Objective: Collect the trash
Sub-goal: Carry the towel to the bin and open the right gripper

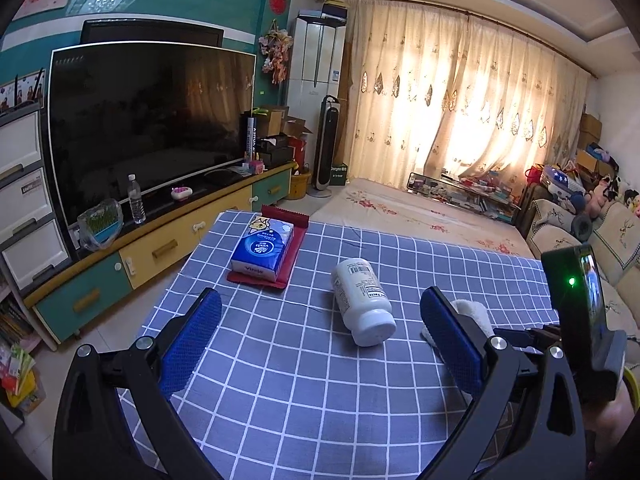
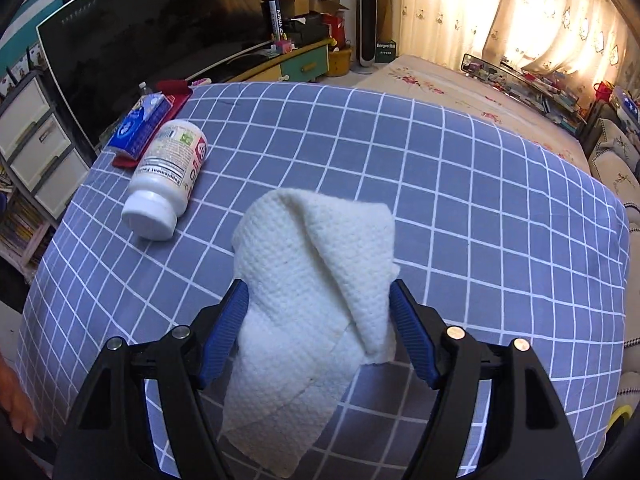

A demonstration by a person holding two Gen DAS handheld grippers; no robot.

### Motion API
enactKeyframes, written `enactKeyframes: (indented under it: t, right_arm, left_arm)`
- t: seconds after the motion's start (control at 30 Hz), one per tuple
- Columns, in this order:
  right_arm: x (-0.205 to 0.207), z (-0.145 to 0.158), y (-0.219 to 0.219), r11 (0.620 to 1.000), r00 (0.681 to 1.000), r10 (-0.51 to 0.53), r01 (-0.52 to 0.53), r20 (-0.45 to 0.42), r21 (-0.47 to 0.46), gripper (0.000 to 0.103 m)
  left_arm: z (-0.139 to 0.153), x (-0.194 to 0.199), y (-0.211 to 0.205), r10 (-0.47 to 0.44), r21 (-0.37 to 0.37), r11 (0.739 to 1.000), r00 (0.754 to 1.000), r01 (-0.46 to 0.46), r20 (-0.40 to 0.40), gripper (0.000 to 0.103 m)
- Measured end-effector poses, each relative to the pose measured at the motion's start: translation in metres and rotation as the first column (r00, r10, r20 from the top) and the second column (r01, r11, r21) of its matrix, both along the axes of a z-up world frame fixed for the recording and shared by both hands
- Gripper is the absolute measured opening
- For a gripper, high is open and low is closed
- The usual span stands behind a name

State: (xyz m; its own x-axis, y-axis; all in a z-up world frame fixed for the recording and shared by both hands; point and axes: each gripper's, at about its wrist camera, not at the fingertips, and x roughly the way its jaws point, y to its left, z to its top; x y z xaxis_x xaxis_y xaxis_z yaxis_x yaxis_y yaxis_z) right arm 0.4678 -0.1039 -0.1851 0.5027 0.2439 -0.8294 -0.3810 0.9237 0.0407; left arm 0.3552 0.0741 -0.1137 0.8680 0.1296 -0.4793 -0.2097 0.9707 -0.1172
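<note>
paper towel (image 2: 316, 280), soft and light, sits gripped between the right gripper (image 2: 318, 300) pads; left gripper (image 1: 320, 320) spread wide before the rigid, smooth supplement bottle (image 1: 362, 300); grab mid-body.

big black flat-screen TV (image 1: 148, 120) sits at 10 o'clock on a teal-and-yellow wooden cabinet (image 1: 160, 248), clear plastic water bottle (image 1: 137, 199) in front of it, cream patterned curtains (image 1: 460, 112) glowing around 1 o'clock, grey tower fan (image 1: 327, 144) up at 12
</note>
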Motion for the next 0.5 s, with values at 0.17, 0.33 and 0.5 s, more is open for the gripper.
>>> enactKeyframes:
  t: [0.17,0.33,0.5]
  right_arm:
    - [-0.003,0.003,-0.003,1.0,1.0,0.008,-0.008,-0.002,0.022,0.019]
    - [-0.008,0.008,-0.009,0.999,1.0,0.008,-0.007,-0.007,0.053,0.013]
    - [-0.011,0.026,-0.032,0.995,0.999,-0.045,0.044,0.011,0.092,0.013]
  left_arm:
    - [-0.003,0.001,0.003,0.002,-0.014,1.0,1.0,-0.002,-0.006,0.098]
    - [-0.003,0.0,0.004,0.001,-0.015,1.0,1.0,-0.002,-0.007,0.098]
    - [-0.007,0.003,0.006,-0.002,-0.019,1.0,1.0,0.002,-0.016,0.098]
